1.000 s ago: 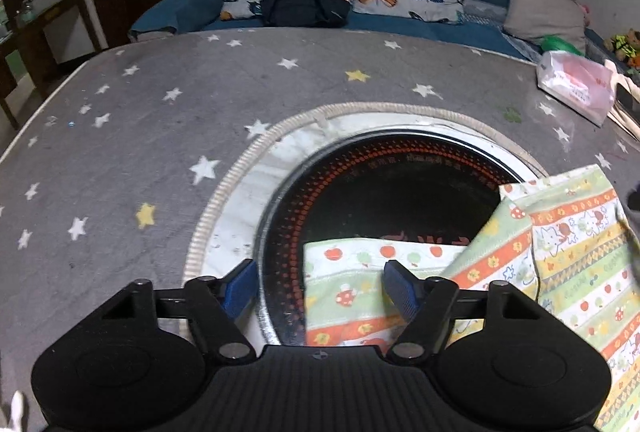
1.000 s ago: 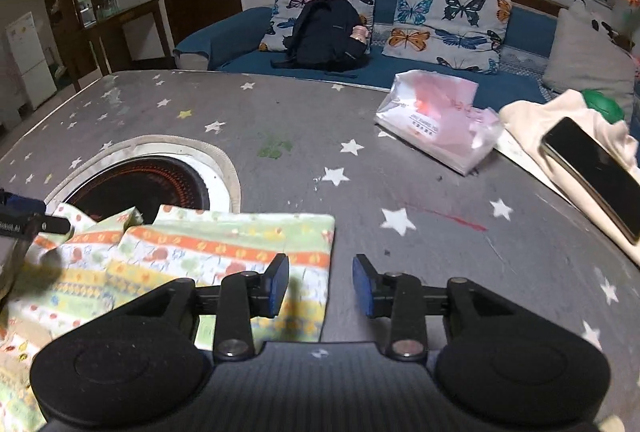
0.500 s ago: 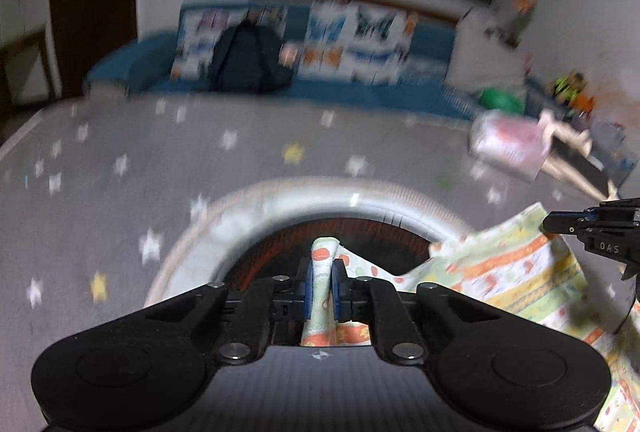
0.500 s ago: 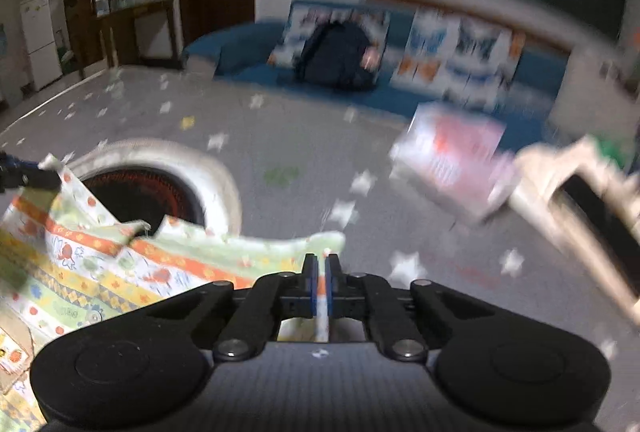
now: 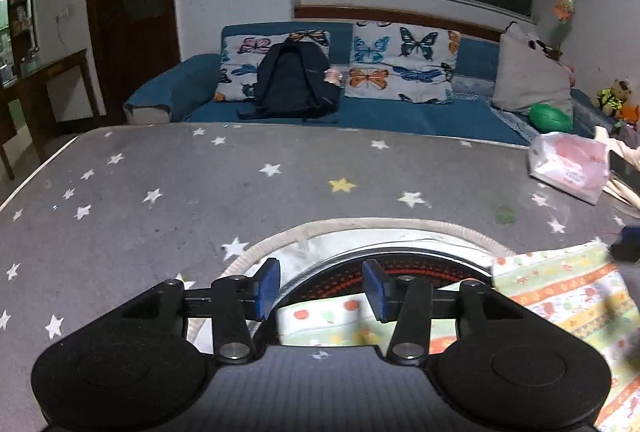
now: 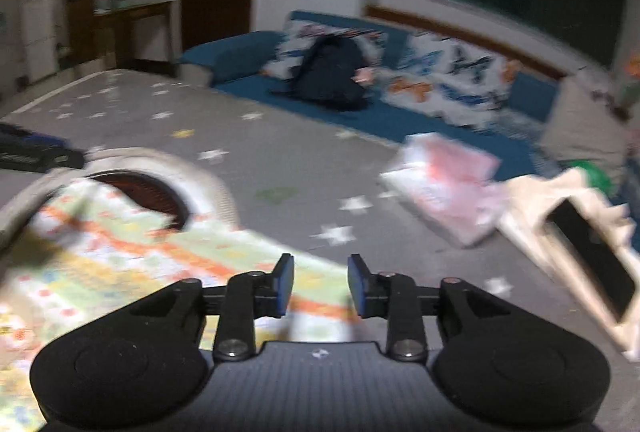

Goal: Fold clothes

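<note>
The left gripper (image 5: 320, 290) hangs with its blue-padded jaws spread wide and nothing between them; the near corner of the patterned cloth (image 5: 552, 296) lies just below and beyond the gap, not pinched. The right gripper (image 6: 320, 286) is likewise released — its pads stand apart above the cloth's (image 6: 132, 260) right-hand edge, and the garment is free of them.

The cloth is a pale green piece with orange and yellow stripes and small fruit prints. It lies flat on the grey star-printed table cover (image 5: 200, 199), one part draped over the dark round hotplate (image 5: 416, 270) set in a white ring at the table's middle, the rest spreading toward the right. In the right wrist view the picture is smeared by motion, so the folds of the cloth cannot be read finely.

Farther out on the table — toward the right edge — sits a pink-and-white tissue pack (image 6: 448, 187), and beside it a cream fabric bag (image 6: 560, 232) with a dark phone (image 6: 592, 252) lying on top. Beyond the table stands a blue sofa (image 5: 400, 111) with butterfly cushions (image 5: 400, 67) and a black backpack (image 5: 292, 79) propped against them.
</note>
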### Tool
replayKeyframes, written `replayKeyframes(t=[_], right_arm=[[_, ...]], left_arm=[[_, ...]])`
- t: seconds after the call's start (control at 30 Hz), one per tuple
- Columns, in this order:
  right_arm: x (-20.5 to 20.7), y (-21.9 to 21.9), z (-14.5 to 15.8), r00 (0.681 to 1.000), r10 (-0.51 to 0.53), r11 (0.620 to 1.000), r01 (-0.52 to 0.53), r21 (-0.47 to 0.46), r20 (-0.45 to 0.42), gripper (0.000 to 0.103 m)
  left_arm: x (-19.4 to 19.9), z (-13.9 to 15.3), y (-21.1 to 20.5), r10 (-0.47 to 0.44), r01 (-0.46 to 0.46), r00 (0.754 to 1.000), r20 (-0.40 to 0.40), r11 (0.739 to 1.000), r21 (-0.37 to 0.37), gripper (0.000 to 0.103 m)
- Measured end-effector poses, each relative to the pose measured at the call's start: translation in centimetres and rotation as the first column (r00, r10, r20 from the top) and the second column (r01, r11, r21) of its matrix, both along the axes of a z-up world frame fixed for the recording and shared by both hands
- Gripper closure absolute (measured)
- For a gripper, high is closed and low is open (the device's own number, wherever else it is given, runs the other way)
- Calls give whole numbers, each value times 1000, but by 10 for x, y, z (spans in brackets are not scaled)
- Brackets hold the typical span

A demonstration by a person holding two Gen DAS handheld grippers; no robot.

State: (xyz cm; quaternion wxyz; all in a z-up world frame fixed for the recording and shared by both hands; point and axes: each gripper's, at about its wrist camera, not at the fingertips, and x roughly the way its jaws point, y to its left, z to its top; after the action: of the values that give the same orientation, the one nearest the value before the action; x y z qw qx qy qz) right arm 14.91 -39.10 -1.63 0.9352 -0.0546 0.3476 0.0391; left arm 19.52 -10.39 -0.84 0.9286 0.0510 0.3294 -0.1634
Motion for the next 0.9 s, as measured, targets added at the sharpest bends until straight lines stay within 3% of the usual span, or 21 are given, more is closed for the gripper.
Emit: replayKeyframes(t=[0.17, 0.27, 0.4, 0.47, 0.57, 0.67, 0.9], right_arm=[[6, 27, -15, 996, 74, 997, -72, 43, -49, 59], [10, 37, -24, 994, 84, 996, -82, 35, -66, 52], [14, 40, -32, 995, 75, 997, -74, 13, -73, 45], [15, 40, -35, 995, 73, 997, -73, 5, -69, 34], [17, 42, -34, 995, 68, 998, -69, -6, -67, 32], [7, 42, -27, 996, 70, 998, -70, 11, -60, 24], [-41, 55, -14, 995, 92, 995, -90, 41, -39, 8]], left_arm=[[-10, -8, -27, -174, 176, 981, -85, 984, 18, 60], [-2, -22, -40, -211, 215, 964, -163, 977, 6, 69], [3, -30, -50, -207, 213, 967, -146, 977, 30, 70], [6, -30, -56, -198, 204, 970, -140, 978, 35, 69], [7, -29, -55, -184, 188, 973, -141, 982, 18, 67], [-3, -18, -44, -179, 179, 976, -121, 984, -13, 54], [-33, 17, 15, -97, 94, 993, -60, 994, -49, 47]])
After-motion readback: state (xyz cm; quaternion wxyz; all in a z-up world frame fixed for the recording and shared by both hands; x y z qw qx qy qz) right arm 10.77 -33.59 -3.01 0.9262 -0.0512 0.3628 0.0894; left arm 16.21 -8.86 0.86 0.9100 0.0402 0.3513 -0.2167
